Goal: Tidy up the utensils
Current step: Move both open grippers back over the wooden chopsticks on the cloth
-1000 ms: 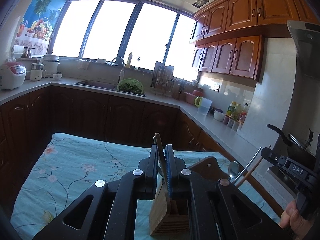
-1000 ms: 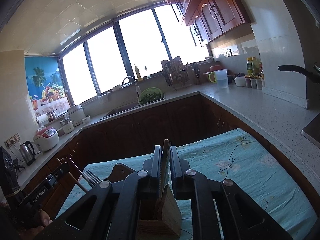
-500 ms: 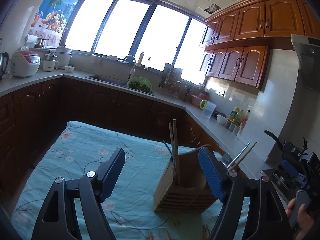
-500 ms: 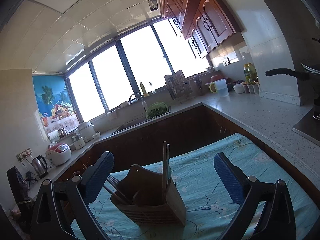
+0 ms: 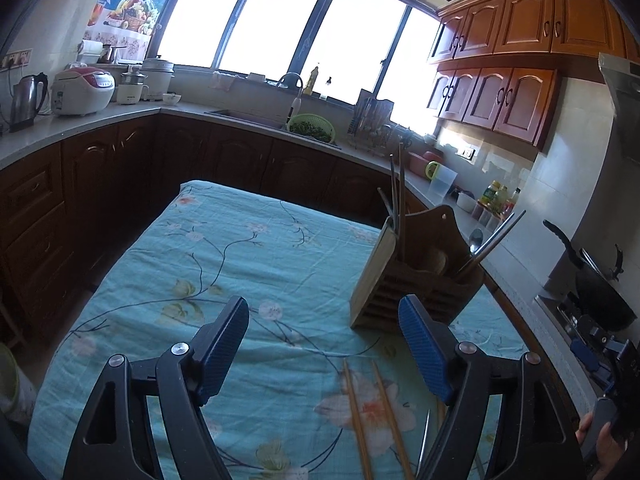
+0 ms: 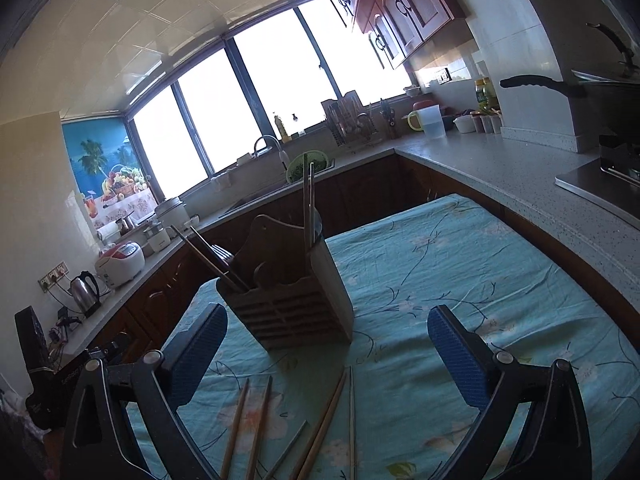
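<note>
Both tongs stand released, pads wide apart and empty; their jaws have just been opening. The left tongs (image 5: 324, 344) sit back from the wooden utensil holder (image 5: 416, 280), which stands ahead and to their right on the table (image 5: 240, 248). The right tongs (image 6: 328, 344) face the same holder ahead, slightly left of centre. Upright chopsticks (image 6: 308, 200) already occupy one compartment, probably so that like items stay grouped. Loose chopsticks (image 6: 248, 428) lie on the cloth just below and between the right pads, presumably awaiting pickup. The left view alone shows a spoon (image 5: 476, 238) in the holder; the right view alone shows a fork (image 6: 220, 254).
</note>
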Demonstrator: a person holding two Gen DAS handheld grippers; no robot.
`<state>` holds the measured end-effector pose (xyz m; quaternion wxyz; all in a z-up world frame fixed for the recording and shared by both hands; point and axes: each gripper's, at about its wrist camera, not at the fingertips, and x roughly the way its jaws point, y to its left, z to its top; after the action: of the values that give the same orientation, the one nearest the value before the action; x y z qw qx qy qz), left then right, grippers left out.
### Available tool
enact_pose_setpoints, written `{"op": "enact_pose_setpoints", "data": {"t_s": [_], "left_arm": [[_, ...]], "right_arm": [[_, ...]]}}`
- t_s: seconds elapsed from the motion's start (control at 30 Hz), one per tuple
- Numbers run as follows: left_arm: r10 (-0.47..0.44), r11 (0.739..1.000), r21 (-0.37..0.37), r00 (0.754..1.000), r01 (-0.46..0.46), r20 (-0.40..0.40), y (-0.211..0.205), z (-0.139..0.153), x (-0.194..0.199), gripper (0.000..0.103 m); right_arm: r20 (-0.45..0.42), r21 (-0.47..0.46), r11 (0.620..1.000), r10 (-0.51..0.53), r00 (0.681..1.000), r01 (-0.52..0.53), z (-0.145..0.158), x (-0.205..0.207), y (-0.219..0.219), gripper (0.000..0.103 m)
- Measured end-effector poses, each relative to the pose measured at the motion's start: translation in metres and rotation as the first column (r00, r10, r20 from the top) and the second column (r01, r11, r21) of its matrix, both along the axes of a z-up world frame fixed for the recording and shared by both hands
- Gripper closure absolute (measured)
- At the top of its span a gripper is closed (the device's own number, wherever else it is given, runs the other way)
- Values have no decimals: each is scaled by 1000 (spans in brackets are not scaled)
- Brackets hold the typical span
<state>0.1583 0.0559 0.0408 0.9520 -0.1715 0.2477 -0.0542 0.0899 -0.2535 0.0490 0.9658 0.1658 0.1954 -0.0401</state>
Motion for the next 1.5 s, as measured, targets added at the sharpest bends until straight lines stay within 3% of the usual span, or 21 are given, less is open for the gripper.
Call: {"op": "enact_pose_setpoints", "data": {"t_s": [0.43, 0.97, 1.17, 1.3, 1.5], "left_arm": [[-19, 1000, -1, 996, 19, -92, -6, -11, -29, 26], [-51, 998, 37, 978, 59, -204, -22, -24, -16, 27], [-78, 994, 54, 965, 94, -249, -32, -30, -1, 29], [-112, 989, 57, 950, 134, -291, -38, -35, 15, 40], [-153, 980, 69, 926, 188, -346, -52, -38, 44, 43]], "right_arm": [[-96, 17, 1000, 7, 995, -5, -38, -26, 9, 1], [-195, -8, 1000, 6, 981, -8, -63, -16, 15, 4], [-258, -42, 999, 18, 966, -30, -73, -2, 19, 22], [-308, -62, 997, 30, 951, -51, -80, 14, 21, 36], [-382, -81, 993, 47, 923, -84, -94, 41, 21, 52]]}}
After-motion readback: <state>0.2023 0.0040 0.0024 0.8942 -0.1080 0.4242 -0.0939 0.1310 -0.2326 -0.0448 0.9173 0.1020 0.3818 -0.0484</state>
